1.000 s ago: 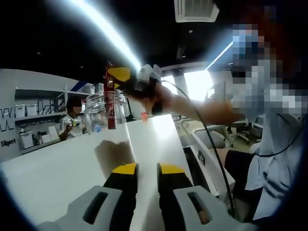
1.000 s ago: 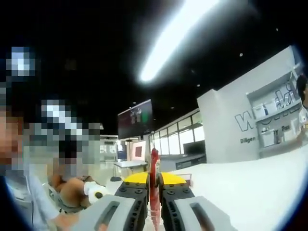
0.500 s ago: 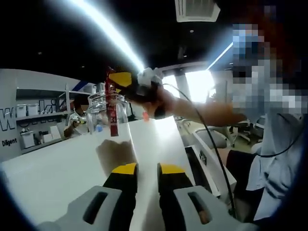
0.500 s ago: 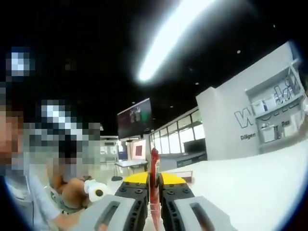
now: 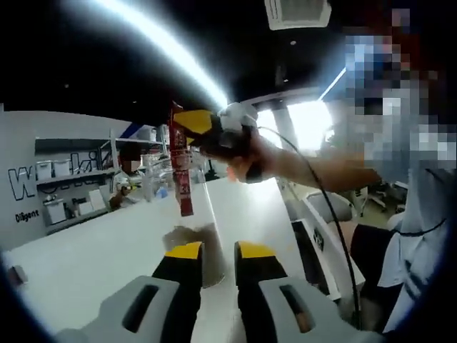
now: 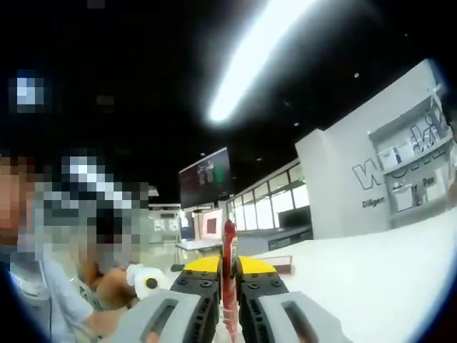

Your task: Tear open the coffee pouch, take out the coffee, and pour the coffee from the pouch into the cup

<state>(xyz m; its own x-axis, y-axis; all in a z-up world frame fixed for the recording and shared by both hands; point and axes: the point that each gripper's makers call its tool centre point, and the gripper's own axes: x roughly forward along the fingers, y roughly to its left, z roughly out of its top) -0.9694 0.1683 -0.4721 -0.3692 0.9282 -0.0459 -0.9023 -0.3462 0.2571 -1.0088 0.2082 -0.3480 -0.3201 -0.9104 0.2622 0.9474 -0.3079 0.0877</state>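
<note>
Coffee in a thin red stick pouch [image 5: 180, 168] hangs down over the white table [image 5: 86, 257] in the left gripper view, held by its top end in the right gripper [image 5: 191, 123], which a hand [image 5: 246, 153] carries in from the right. Behind the pouch I can just make out a clear glass cup [image 5: 153, 175], but it is blurry. Lower down, the left gripper [image 5: 212, 251] points at the table with its 2 yellow-tipped jaws a small gap apart and nothing between them. In the right gripper view, the right gripper [image 6: 227, 267] is squeezed tight on the pouch [image 6: 228, 275], which stands up straight between the jaws. The pouch looks very light, soft and bendy, and its shiny skin could slip. I think the best place to pinch is the flat sealed end, not the fat middle, so the powder is not squashed. It may swing or fold when pulled. I cannot tell if it is torn open yet.
</note>
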